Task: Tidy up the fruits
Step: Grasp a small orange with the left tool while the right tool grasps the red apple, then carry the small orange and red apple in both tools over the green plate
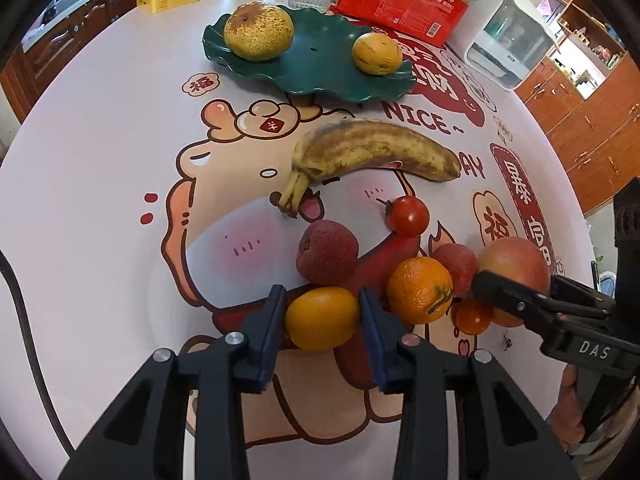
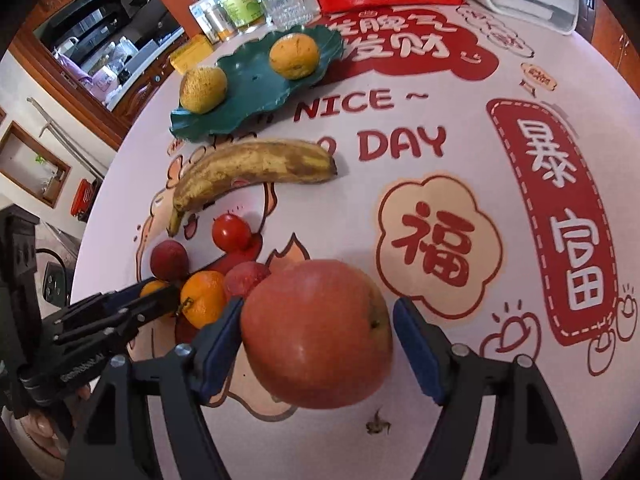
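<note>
The small smooth orange (image 1: 321, 317) is pinched between the pads of the left gripper (image 1: 322, 322), apparently for transfer to the scalloped green plate (image 1: 320, 76) (two mottled fruits are already set there). The right gripper (image 2: 318, 334) is held spread around the glossy round apple (image 2: 316, 332), its right pad clearly apart from the skin.

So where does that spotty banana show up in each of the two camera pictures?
Left wrist view: the banana lies just above the middle, stem at lower left, below the green plate.
Right wrist view: the banana lies left of centre, stem at lower left, again just below the green plate.
Shared landmark: the small red tomato sits just below the banana in both.
</note>
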